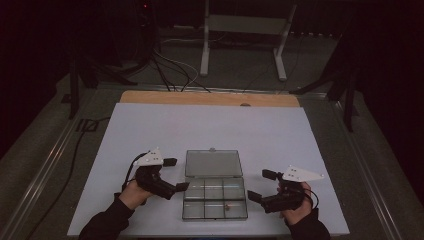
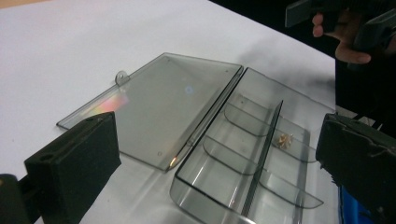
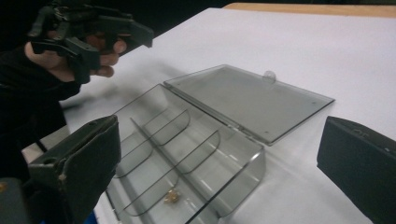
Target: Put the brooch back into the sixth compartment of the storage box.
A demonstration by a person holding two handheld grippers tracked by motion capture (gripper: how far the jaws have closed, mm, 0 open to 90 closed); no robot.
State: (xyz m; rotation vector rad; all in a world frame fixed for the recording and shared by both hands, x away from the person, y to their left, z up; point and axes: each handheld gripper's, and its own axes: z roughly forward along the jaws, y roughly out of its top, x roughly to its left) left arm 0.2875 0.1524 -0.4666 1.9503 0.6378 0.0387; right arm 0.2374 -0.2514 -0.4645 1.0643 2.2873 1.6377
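Note:
A smoky clear plastic compartment box (image 1: pixel 186 204) lies open near the front of the white table, its lid (image 1: pixel 213 164) flat behind it. One small brass piece (image 1: pixel 226 206) rests in a front compartment. My left gripper (image 1: pixel 176 174) hovers just left of the box, open and empty. My right gripper (image 1: pixel 260 185) hovers just right of it, also open and empty. In the left gripper view the gripper (image 2: pixel 215 140) frames the box (image 2: pixel 196 186), lid (image 2: pixel 159 102) and brass piece (image 2: pixel 284 140). In the right gripper view the gripper (image 3: pixel 219 154) frames the box (image 3: pixel 243 172), lid (image 3: pixel 252 100) and brass piece (image 3: pixel 172 197).
The white sheet (image 1: pixel 210 125) covers the table, with a wooden strip (image 1: pixel 210 98) along the far edge. Behind on the floor stand a white metal frame (image 1: pixel 245 35) and loose cables (image 1: pixel 170 70). Dark stands flank the table.

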